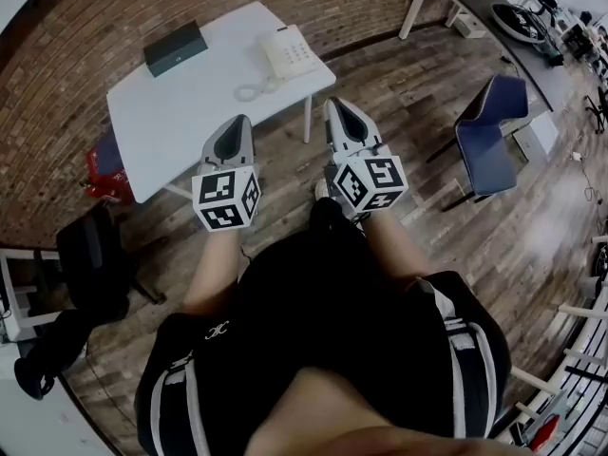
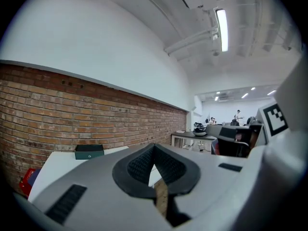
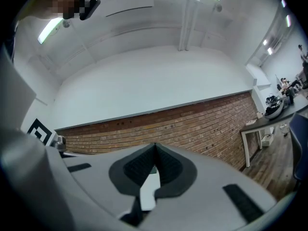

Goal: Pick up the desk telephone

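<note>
White table (image 1: pixel 190 103), desk telephone (image 1: pixel 290 50) on it, well beyond left gripper (image 1: pixel 237 126) and right gripper (image 1: pixel 339 110), fingers closed, empty.

Open-plan office workspace. White table (image 1: pixel 180 112) is sitting by a brick wall (image 1: pixel 114 8), carrying a desk telephone (image 1: pixel 290 50) and a dark box (image 1: pixel 175 47). Blue chair (image 1: pixel 486 131) is standing on wood-plank floor (image 1: pixel 427 198) near a long dark desk (image 1: pixel 494 12) that is holding gear. Tube light (image 2: pixel 222 29) is glowing on the ceiling. Farther back, people (image 2: pixel 237 115) are standing among more desks.
</note>
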Available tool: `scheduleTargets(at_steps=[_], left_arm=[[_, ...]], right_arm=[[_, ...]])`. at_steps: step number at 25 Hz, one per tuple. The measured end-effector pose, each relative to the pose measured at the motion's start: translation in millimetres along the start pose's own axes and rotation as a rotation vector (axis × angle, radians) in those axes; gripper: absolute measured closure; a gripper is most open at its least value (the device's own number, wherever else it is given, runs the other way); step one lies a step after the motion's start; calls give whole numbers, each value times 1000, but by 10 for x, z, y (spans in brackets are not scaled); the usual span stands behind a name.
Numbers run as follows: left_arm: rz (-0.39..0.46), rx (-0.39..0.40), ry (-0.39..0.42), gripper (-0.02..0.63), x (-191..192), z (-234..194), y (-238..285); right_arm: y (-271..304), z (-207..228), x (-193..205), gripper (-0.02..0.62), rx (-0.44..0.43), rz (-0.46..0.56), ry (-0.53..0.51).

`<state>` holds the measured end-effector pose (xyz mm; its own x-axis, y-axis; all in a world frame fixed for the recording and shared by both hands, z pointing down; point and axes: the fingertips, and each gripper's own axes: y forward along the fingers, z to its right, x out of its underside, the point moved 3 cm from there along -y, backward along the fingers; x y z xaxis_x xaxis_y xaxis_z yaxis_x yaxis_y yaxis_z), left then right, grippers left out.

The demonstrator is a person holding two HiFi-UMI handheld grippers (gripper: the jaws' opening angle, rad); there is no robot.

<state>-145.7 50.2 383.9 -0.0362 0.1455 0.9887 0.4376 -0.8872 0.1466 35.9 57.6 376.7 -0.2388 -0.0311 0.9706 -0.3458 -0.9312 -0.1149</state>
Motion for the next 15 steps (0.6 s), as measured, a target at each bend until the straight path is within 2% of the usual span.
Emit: scheduleTargets(at_steps=[6, 15], left_arm=[[-27, -12, -4, 604, 21, -128, 638], [-82, -46, -35, 604, -101, -286, 1592]], right_arm=[[530, 391, 103, 597, -1, -31, 10], [1415, 950, 84, 597, -48, -84, 23]])
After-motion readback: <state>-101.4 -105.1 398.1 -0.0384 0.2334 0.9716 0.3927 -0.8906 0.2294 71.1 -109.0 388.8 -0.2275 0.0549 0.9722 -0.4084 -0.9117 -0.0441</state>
